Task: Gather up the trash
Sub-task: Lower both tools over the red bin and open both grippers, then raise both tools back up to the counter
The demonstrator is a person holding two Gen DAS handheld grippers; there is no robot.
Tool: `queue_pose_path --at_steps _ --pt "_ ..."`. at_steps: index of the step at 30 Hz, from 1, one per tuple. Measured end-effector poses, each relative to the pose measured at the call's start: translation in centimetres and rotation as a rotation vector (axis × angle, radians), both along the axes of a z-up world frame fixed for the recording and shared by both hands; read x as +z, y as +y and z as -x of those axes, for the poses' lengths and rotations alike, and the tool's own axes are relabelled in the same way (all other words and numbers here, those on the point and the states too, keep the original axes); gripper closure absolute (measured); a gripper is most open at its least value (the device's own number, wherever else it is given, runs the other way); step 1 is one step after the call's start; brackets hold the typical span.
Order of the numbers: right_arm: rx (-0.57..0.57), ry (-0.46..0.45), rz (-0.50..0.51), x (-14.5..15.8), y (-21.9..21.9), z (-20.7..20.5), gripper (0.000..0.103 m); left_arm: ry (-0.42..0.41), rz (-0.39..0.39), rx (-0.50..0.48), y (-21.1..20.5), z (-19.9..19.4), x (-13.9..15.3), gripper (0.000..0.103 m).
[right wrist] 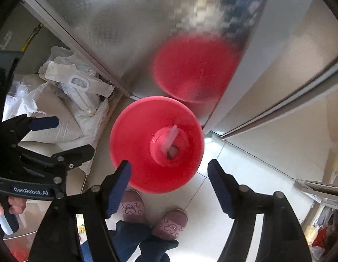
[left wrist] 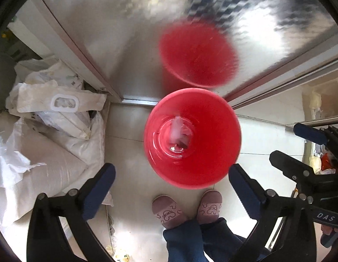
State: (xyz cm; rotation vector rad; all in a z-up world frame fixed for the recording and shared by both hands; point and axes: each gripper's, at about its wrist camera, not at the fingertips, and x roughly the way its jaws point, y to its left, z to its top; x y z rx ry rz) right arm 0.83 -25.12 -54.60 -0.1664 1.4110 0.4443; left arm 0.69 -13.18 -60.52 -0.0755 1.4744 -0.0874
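Trash point(left wrist: 178, 131) lies at the bottom of one red bin point(left wrist: 191, 139), a pale blurred scrap with a darker bit beside it. The bin stands on the tiled floor point(left wrist: 267, 135) against a shiny metal door point(left wrist: 125, 32), which mirrors it as a second red blur. Left of the bin is a heap of white sacks point(left wrist: 59, 131), several, too crumpled to count. Just below the bin stand two pink slippers point(left wrist: 166, 211) on a person's feet.

Two claws hang above the bin, pointing down. The left claw point(left wrist: 172, 187) has its blue pads wide apart, holding and touching nothing. The right claw point(right wrist: 169, 187) is also apart, less widely, and empty; its left pad overlaps the bin's rim in the picture, though contact cannot be told.

Only the right view shows a hand point(right wrist: 10, 205) gripping the left tool's handle. Each view catches the other claw at its edge.
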Motion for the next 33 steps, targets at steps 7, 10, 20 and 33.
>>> queue_pose_path --at_steps 7,10,20,33 --pt "-0.018 -0.018 0.040 5.2 -1.2 1.1 0.018 -0.042 -0.021 -0.018 -0.8 1.9 6.5 0.000" --pt "-0.027 -0.013 0.035 7.9 -2.2 1.8 0.008 -0.056 -0.012 0.003 -0.8 3.0 9.9 0.000" --pt "-0.061 -0.032 -0.026 20.4 -4.4 4.0 0.002 -0.119 -0.011 0.040 -2.0 6.8 23.0 0.000" --pt "-0.066 -0.128 -0.085 35.3 -5.4 5.9 0.002 -0.249 0.010 0.092 -1.7 10.5 40.2 0.000"
